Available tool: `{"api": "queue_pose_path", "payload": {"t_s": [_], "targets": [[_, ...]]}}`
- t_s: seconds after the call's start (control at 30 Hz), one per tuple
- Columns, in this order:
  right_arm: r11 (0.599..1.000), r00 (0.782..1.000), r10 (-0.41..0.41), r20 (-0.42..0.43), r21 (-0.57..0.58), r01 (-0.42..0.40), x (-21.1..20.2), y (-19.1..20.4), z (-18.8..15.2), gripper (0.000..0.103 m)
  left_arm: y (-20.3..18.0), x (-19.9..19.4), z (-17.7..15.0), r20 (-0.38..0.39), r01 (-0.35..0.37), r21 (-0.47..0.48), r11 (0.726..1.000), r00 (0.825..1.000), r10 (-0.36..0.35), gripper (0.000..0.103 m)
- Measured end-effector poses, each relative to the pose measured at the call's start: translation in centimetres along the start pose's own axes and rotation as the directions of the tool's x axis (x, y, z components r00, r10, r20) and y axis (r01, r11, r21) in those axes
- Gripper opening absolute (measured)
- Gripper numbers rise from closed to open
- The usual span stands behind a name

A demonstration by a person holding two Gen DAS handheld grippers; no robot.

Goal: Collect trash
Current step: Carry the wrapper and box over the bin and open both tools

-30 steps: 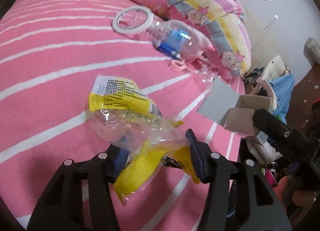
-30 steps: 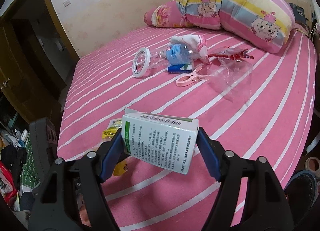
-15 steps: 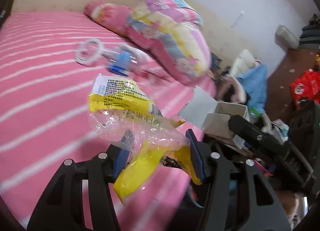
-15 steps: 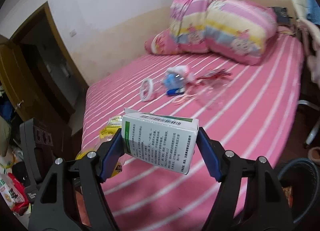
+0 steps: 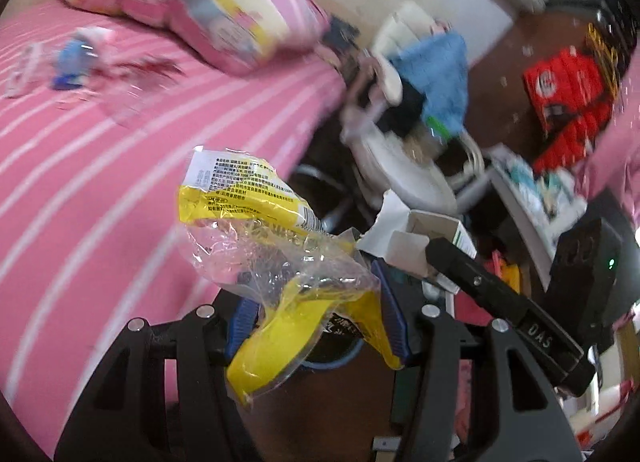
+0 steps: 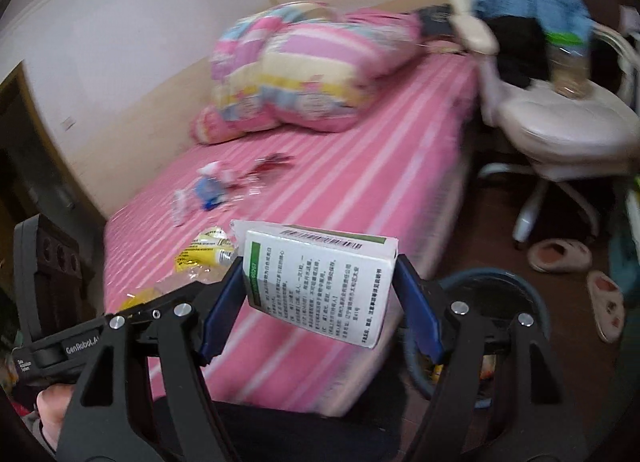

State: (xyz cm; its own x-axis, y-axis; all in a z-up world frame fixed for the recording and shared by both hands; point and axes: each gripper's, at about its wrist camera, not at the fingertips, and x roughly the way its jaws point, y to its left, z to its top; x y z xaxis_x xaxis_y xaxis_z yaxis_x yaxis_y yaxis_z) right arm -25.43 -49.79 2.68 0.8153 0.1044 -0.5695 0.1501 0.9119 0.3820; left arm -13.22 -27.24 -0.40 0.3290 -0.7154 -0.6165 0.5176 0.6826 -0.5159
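Note:
My left gripper [image 5: 316, 314] is shut on a crumpled yellow and clear plastic wrapper [image 5: 256, 246], held in the air beside the bed's edge. My right gripper [image 6: 320, 302] is shut on a white and green cardboard box [image 6: 320, 282], held above the bed's corner. The box also shows in the left wrist view [image 5: 416, 242], and the wrapper in the right wrist view [image 6: 204, 254]. A blue-rimmed round trash bin [image 6: 504, 282] stands on the floor just beyond the right gripper; its rim shows under the left gripper [image 5: 332, 362]. More trash, a bottle [image 6: 208, 189] and red wrapper [image 6: 272, 161], lies far back on the bed.
The pink striped bed [image 6: 360, 165] carries a colourful folded quilt [image 6: 304, 73]. A white office chair [image 6: 560, 117] with blue and black clothes stands to the right. Slippers [image 6: 560, 254] lie on the brown floor. Red packages [image 5: 568, 81] and clutter fill the right side.
Both grippers have swung away from the bed toward the floor at its side, still holding wrapper and box. The trash bin and the chair have come into view.

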Motion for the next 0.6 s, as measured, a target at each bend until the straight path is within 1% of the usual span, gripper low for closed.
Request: {"api": "queue_pose_path", "payload": {"t_s": [0.1, 0.2, 0.3, 0.37, 0.43, 0.5, 0.6], "targets": [[0.996, 0.998, -0.066, -0.014, 0.051, 0.067, -0.1, -4.1, -0.5, 0.073, -1.5, 4.4, -0.1, -0.085, 0.008, 0.024, 1.0, 0.996, -0.006, 0.053], [0.987, 0.992, -0.117, -0.042, 0.106, 0.121, 0.7, -7.9, -1.3, 0.073, -2.9, 8.9, -0.3, -0.167, 0.01, 0.062, 0.998, 0.986, 0.001, 0.053], [0.973, 0.984, -0.159, -0.084, 0.157, 0.171, 1.9, -11.4, -2.4, 0.073, -3.6, 13.9, -0.7, -0.249, 0.016, 0.083, 0.996, 0.968, 0.005, 0.053], [0.963, 0.977, -0.181, -0.114, 0.18, 0.199, 3.1, -13.3, -3.1, 0.073, -3.7, 16.2, -1.2, -0.281, 0.019, 0.092, 0.996, 0.96, 0.007, 0.053], [0.954, 0.969, -0.202, -0.138, 0.195, 0.227, 4.0, -14.6, -3.8, 0.073, -3.4, 19.0, -1.9, -0.329, 0.021, 0.096, 0.995, 0.944, 0.012, 0.053], [0.943, 0.962, -0.218, -0.165, 0.217, 0.251, 5.0, -16.4, -4.6, 0.073, -3.0, 21.0, -2.6, -0.376, 0.019, 0.102, 0.995, 0.926, 0.021, 0.053], [0.927, 0.952, -0.233, -0.197, 0.252, 0.279, 6.6, -18.1, -5.3, 0.074, -2.9, 23.3, -2.9, -0.414, 0.02, 0.112, 0.993, 0.91, 0.029, 0.055]]}}
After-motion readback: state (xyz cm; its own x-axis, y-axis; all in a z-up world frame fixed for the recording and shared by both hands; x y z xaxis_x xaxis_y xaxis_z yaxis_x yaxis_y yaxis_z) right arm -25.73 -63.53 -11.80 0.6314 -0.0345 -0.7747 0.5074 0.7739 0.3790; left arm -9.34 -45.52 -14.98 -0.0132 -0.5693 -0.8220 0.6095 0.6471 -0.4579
